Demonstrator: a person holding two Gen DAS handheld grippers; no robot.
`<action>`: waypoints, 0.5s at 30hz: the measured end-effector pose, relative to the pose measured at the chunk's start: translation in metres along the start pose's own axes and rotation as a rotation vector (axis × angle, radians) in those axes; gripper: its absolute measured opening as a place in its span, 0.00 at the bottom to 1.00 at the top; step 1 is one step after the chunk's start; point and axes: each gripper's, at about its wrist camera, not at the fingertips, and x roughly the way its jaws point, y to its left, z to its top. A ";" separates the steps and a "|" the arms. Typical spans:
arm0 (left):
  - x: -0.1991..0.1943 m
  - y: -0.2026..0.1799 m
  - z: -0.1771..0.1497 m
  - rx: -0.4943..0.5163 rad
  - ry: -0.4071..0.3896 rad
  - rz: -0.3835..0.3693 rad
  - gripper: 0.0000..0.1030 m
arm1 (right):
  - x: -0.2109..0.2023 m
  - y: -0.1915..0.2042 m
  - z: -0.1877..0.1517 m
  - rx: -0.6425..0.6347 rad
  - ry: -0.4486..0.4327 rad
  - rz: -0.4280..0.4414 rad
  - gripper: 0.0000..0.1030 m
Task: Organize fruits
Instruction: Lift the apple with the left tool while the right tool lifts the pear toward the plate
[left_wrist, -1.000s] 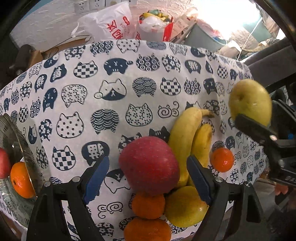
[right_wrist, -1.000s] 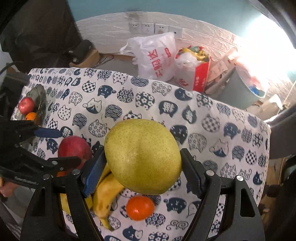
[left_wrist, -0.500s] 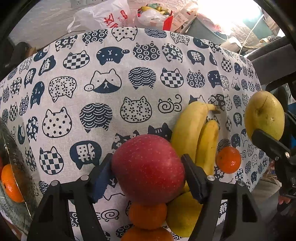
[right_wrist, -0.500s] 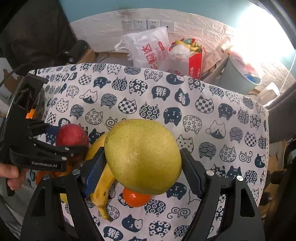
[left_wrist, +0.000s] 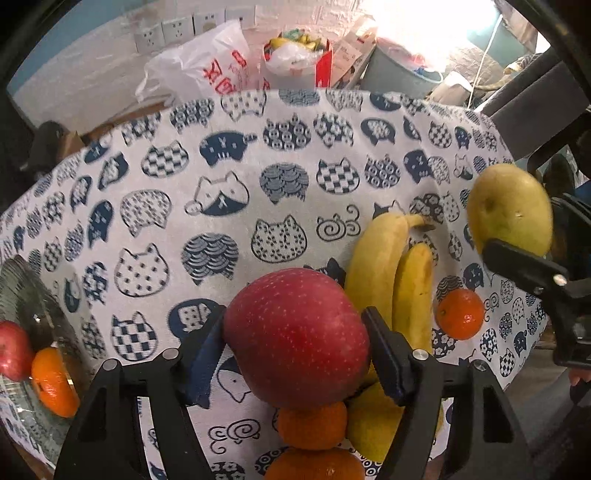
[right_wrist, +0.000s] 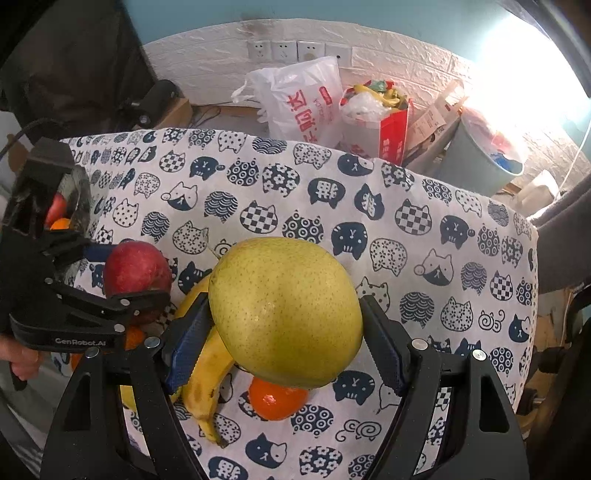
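Note:
My left gripper (left_wrist: 295, 343) is shut on a red apple (left_wrist: 295, 336) and holds it above the cat-print tablecloth (left_wrist: 229, 206). My right gripper (right_wrist: 284, 325) is shut on a yellow-green pear (right_wrist: 284, 310), also held above the cloth; the pear also shows at the right of the left wrist view (left_wrist: 509, 208). Two bananas (left_wrist: 391, 273), a tangerine (left_wrist: 460, 314), two more tangerines (left_wrist: 312, 424) and another pear (left_wrist: 373, 424) lie on the cloth below. A glass bowl (left_wrist: 29, 295) at the left edge holds a red apple (left_wrist: 13, 350) and a tangerine (left_wrist: 53, 382).
Behind the table's far edge are a white plastic bag (right_wrist: 303, 107), a red-and-white box of rubbish (right_wrist: 376, 122) and a grey bin (right_wrist: 480, 162) against a white brick wall with sockets. The table's right edge drops off next to a dark chair (right_wrist: 561, 251).
The left gripper closed on the red apple and raised it off the cloth. The right gripper has kept hold of the pear and shifted slightly.

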 end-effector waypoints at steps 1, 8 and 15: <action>-0.004 0.000 0.001 0.002 -0.010 0.000 0.72 | -0.001 0.001 0.001 -0.002 -0.003 0.001 0.77; -0.038 0.005 -0.006 0.029 -0.079 0.027 0.72 | -0.011 0.014 0.009 -0.019 -0.033 0.011 0.77; -0.066 0.020 -0.020 0.025 -0.129 0.048 0.72 | -0.022 0.033 0.019 -0.043 -0.069 0.033 0.77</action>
